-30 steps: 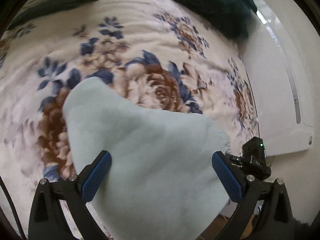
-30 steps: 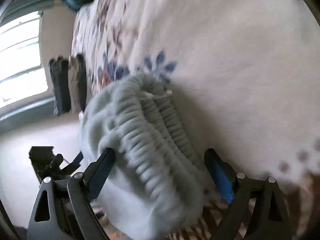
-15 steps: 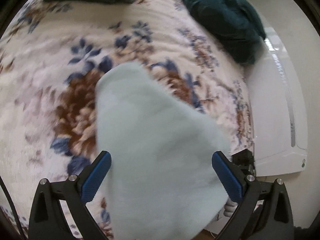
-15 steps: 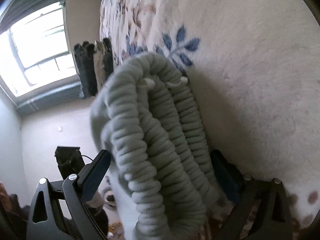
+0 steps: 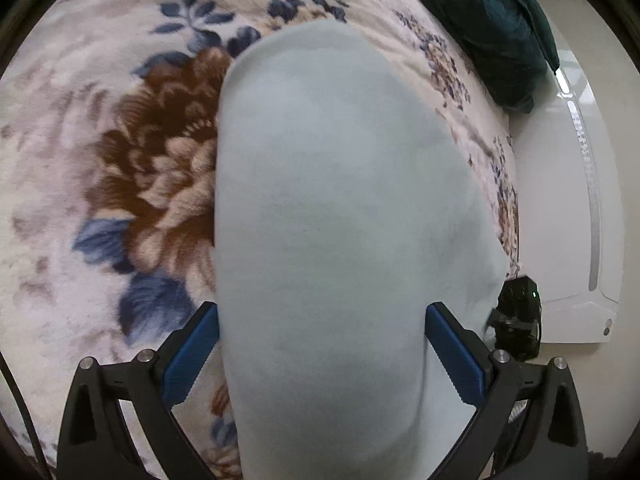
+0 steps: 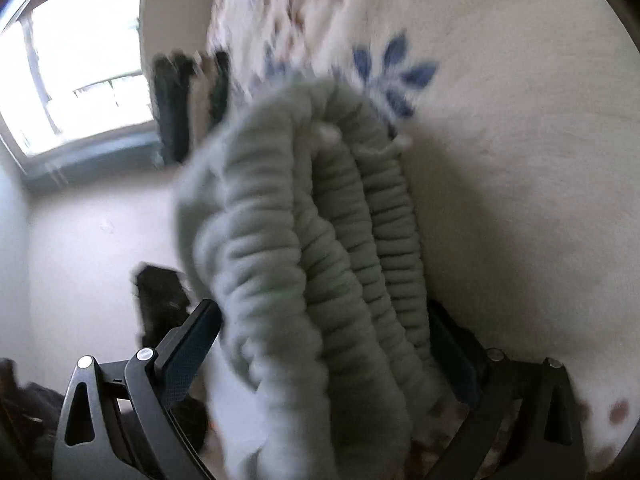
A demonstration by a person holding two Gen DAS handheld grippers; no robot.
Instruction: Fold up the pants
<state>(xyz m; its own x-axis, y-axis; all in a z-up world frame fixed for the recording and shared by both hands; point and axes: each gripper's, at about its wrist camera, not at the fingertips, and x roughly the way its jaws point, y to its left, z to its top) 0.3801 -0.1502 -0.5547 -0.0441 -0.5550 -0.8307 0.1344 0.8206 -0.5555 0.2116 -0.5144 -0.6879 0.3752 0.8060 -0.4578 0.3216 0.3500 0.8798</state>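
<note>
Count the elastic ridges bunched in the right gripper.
3 ridges of the pants show, side by side between the right gripper fingers; more may be hidden behind them.

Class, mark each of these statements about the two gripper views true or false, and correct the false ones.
1. The left gripper has pale mint fleece pants between its blue-padded fingers. True.
2. The bed cover is plain grey. False: the floral plush blanket shows brown and blue flowers on cream.
3. The right gripper holds the pants' ribbed elastic waistband. True.
4. A red pillow lies at the far end of the bed. False: the dark teal bundle of fabric lies there.
</note>
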